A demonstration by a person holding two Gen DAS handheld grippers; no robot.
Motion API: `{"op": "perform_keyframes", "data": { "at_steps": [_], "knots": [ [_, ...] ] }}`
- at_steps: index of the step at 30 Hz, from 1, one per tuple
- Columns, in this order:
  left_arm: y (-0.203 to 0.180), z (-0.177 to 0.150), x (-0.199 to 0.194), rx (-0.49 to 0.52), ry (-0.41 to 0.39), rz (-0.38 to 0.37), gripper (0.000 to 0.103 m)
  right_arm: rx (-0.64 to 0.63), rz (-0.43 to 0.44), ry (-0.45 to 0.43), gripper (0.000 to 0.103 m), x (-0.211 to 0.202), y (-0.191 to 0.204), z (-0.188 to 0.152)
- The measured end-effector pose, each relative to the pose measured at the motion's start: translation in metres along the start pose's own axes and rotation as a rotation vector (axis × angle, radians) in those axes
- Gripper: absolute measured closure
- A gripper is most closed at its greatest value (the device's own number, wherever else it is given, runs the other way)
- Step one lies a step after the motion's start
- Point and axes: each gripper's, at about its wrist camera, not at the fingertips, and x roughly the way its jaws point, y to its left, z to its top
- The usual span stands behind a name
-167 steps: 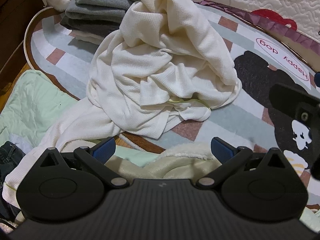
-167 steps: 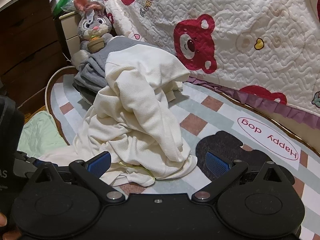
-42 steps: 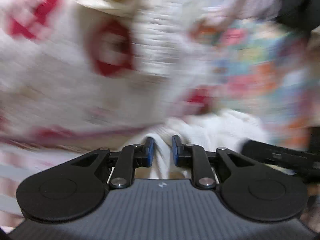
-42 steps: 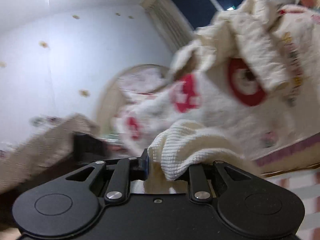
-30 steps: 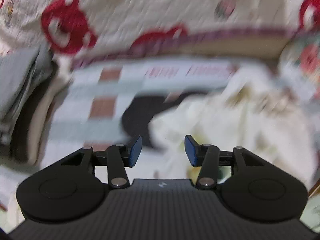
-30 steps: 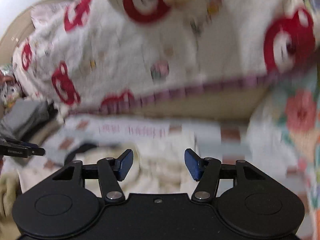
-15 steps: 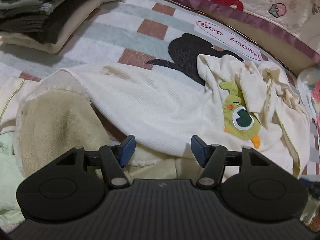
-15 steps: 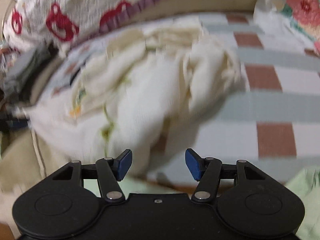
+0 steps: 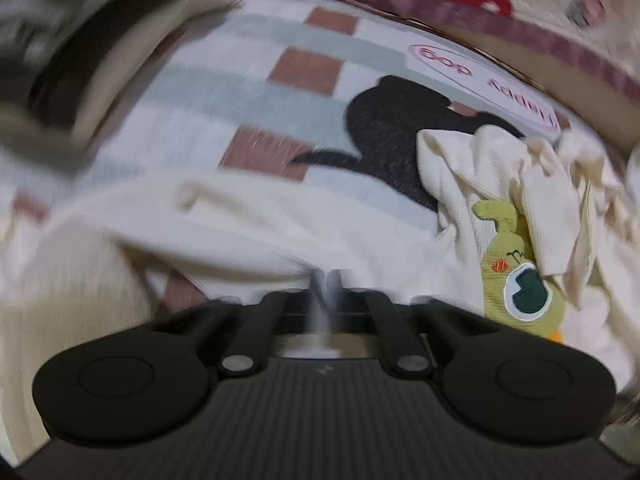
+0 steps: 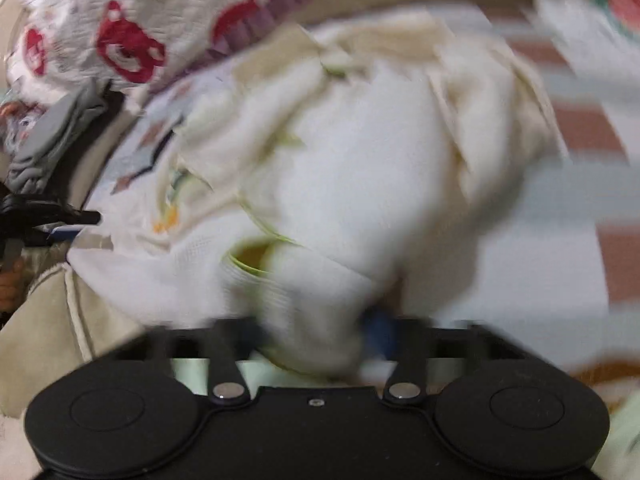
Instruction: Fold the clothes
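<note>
Roughly, one cream garment [image 9: 280,224], two tools, one checked rug [image 9: 248,92]

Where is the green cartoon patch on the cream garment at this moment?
In the left wrist view, the green cartoon patch is at the lower right, on the cream garment lying on the rug, just right of the left claw.

Bare rug [image 9: 248,92] lies open at frame centre; a folded pile [image 9: 60,40] blocks the upper left, the crumpled shirt [image 9: 520,208] the right.
</note>
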Motion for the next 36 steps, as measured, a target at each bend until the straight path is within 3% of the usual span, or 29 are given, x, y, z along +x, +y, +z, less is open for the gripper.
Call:
{"op": "perform_keyframes", "data": {
  "at_steps": [3, 6, 9, 12, 15, 18, 19, 21, 22, 23, 25, 28, 31, 34, 36],
  "knots": [
    [-0.021, 0.012, -0.014, 0.109, -0.123, 0.07, 0.103, -0.113, -0.022, -0.147, 0.091, -0.017, 0.012, 0.027],
    [-0.03, 0.026, -0.026, 0.113, -0.21, 0.13, 0.103, -0.129, -0.049, -0.259, 0.092, -0.027, 0.009, 0.066],
    [-0.026, 0.036, -0.032, 0.037, -0.27, 0.189, 0.103, -0.084, -0.077, -0.314, 0.092, -0.023, -0.004, 0.096],
    [-0.02, 0.035, -0.028, 0.028, -0.329, 0.35, 0.103, 0.038, -0.064, -0.268, 0.092, -0.009, -0.025, 0.119],
    [-0.008, 0.033, -0.021, -0.004, -0.283, 0.369, 0.103, 0.204, -0.015, -0.189, 0.089, 0.011, -0.05, 0.131],
    [-0.001, 0.024, -0.021, -0.034, -0.19, 0.282, 0.102, 0.316, 0.014, -0.119, 0.089, 0.03, -0.071, 0.118],
    [-0.001, 0.02, -0.023, -0.049, -0.154, 0.228, 0.096, 0.339, 0.026, -0.11, 0.088, 0.033, -0.074, 0.112],
    [-0.006, 0.012, -0.028, -0.092, -0.067, 0.099, 0.08, 0.377, 0.055, -0.102, 0.082, 0.035, -0.078, 0.1],
    [-0.009, 0.008, -0.031, -0.113, -0.025, 0.034, 0.063, 0.39, 0.067, -0.107, 0.081, 0.034, -0.08, 0.095],
    [-0.017, 0.002, -0.033, -0.132, 0.01, -0.034, 0.055, 0.402, 0.078, -0.112, 0.079, 0.033, -0.081, 0.091],
    [-0.037, -0.013, -0.038, -0.14, 0.07, -0.149, 0.055, 0.41, 0.088, -0.116, 0.079, 0.032, -0.083, 0.082],
    [-0.08, -0.034, -0.042, -0.05, 0.126, -0.258, 0.051, 0.261, 0.023, -0.136, 0.09, 0.028, -0.072, 0.082],
    [-0.106, -0.05, -0.031, -0.029, 0.181, -0.272, 0.042, 0.151, -0.002, -0.196, 0.09, 0.016, -0.057, 0.074],
    [-0.107, -0.059, -0.003, -0.096, 0.26, -0.189, 0.025, 0.145, 0.027, -0.247, 0.091, -0.004, -0.053, 0.067],
    [-0.103, -0.064, 0.013, -0.157, 0.303, -0.128, 0.025, 0.131, 0.031, -0.279, 0.092, -0.018, -0.053, 0.064]
  ]
}}
